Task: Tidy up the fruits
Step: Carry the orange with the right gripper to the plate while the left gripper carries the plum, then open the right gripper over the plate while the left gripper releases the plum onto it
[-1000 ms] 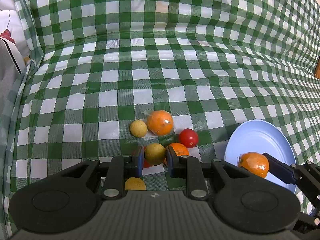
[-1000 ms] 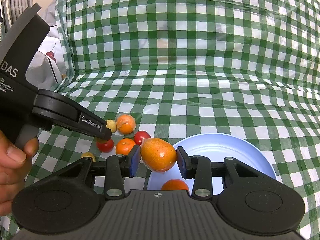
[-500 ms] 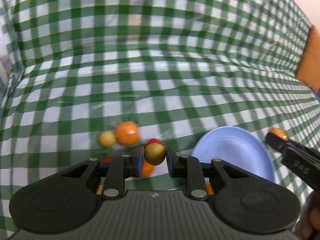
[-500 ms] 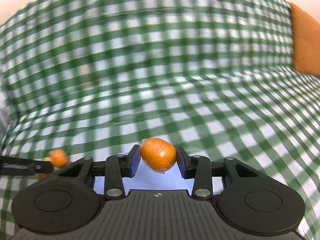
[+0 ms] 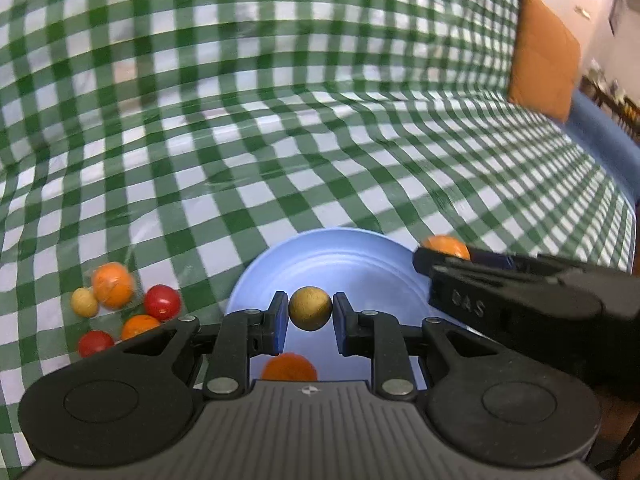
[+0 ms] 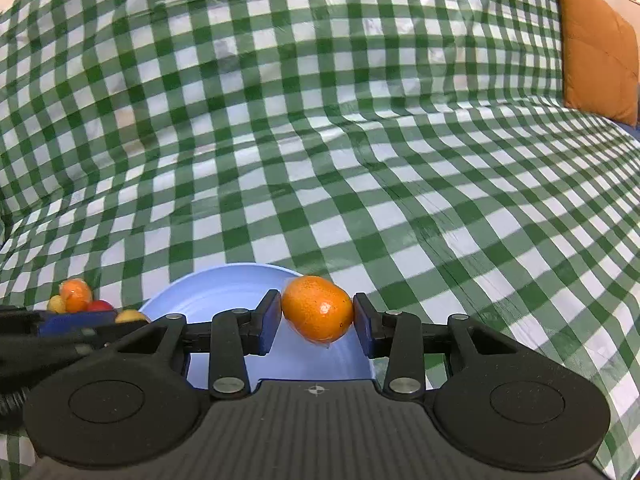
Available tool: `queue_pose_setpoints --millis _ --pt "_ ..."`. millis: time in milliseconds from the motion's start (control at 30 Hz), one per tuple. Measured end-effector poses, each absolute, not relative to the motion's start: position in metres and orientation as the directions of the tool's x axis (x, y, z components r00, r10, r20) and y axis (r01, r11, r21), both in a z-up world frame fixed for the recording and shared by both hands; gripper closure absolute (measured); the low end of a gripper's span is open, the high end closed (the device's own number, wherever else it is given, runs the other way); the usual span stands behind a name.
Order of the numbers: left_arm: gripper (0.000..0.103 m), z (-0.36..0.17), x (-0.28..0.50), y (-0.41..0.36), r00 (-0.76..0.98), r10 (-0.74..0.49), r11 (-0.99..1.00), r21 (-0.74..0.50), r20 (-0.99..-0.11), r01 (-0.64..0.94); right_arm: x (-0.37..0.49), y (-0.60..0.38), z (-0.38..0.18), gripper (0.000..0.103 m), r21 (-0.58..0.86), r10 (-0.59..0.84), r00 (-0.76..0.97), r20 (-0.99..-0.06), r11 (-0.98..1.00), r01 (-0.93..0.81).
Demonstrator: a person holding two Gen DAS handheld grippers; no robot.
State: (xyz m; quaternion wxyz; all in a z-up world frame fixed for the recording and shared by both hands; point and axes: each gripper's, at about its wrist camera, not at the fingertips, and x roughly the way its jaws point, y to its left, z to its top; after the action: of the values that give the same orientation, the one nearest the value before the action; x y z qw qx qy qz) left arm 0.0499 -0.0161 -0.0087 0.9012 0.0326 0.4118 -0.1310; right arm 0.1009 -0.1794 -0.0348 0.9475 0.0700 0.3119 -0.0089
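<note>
Your largest thing is 1 green-and-white checked cloth point(image 5: 280, 128) spread under everything, with 1 orange cushion point(image 5: 544, 60) far beyond the plate, to its right. What the cloth covers you cannot tell.

Next comes 1 blue plate point(image 5: 360, 256), your landmark, lying on the cloth. On the plate, at its near edge, sits 1 orange fruit point(image 5: 290, 367), partly hidden by your left tool's body.

You hold 2 tools. Your left tool point(image 5: 310, 320) hangs over the plate's near half, its 2 blue-padded fingers point(image 5: 279, 322) closed narrowly on 1 small brownish-yellow round fruit point(image 5: 310, 308), which is held above the plate. Your right tool point(image 6: 316, 322) reaches in from the plate's right side, clamped at a wider gap on 1 wrapped orange point(image 6: 317, 307), a clear film showing below it. That orange sits over the plate's right rim; whether it is touching the rim you cannot tell.

To the left of the plate, on the cloth, lie 5 loose fruits in a cluster: 1 wrapped orange fruit point(image 5: 112, 285), 1 bare orange fruit point(image 5: 140, 325), 2 red round fruits point(image 5: 162, 302) and 1 pale yellow round fruit point(image 5: 84, 301). The pale yellow one is farthest from the plate, touching the wrapped orange fruit.
</note>
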Motion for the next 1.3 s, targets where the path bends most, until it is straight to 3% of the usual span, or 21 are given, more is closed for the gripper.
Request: queue_pose_setpoints --millis 633,767,1300 --pt "0.077 -0.0091 0.0487 -0.0243 0.632 -0.215 0.959 -0.037 -0.745 0.282 0.103 -0.1793 -0.0346 0.062 0.118 0.019 0.797 -0.604 0.991 0.066" --pt "0.073 -0.0079 0.0493 -0.0216 0.637 -0.213 0.96 -0.038 -0.741 0.277 0.1034 -0.1795 -0.0331 0.05 0.098 0.001 0.801 -0.598 0.993 0.073" --pt "0.073 -0.0076 0.0483 -0.0162 0.643 -0.194 0.964 -0.023 -0.741 0.264 0.1036 -0.1813 -0.0304 0.05 0.092 -0.005 0.814 -0.581 0.993 0.071"
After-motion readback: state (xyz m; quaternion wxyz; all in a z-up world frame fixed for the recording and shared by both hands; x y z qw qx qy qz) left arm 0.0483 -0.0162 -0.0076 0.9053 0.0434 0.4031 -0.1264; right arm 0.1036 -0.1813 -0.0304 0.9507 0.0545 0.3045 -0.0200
